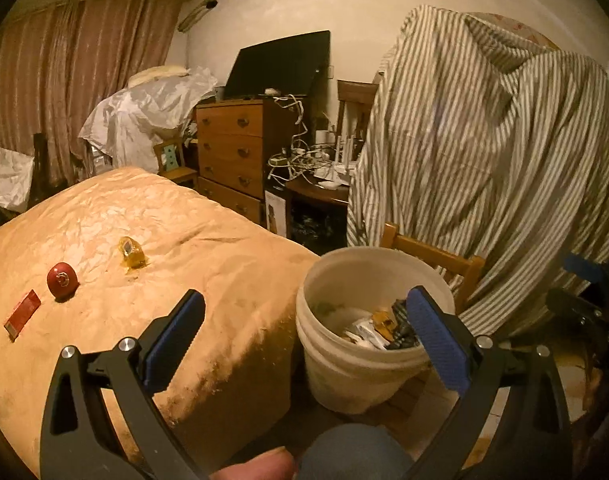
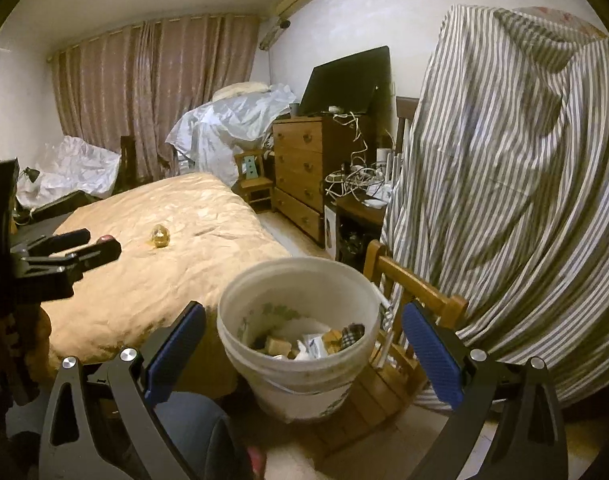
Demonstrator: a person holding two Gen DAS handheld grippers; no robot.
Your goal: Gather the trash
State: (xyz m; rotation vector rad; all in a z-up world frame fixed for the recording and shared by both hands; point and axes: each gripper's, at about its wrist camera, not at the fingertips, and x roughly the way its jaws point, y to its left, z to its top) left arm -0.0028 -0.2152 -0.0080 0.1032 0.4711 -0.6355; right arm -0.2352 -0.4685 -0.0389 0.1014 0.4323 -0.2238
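A cluttered bedroom: on the bed (image 1: 104, 216) lie a crumpled yellow wrapper (image 1: 131, 253), a red ball (image 1: 62, 280) and a red packet (image 1: 22, 315), near a white bucket (image 1: 344, 368) part full of trash. Left gripper (image 1: 308, 328) and right gripper (image 2: 304, 336) hang with jaws wide, holding nothing. The wrapper looks light and crushable; pinch its raised crumple.

My left gripper (image 1: 304, 320): fingers (image 1: 176, 344) spread wide, nothing between them. White bucket (image 1: 344, 372) of trash beside the bed (image 1: 208, 256). On the bed: red ball (image 1: 62, 280), red packet (image 1: 22, 314), crumpled yellow wrapper (image 1: 131, 253). Behind: striped sheet (image 1: 484, 152).
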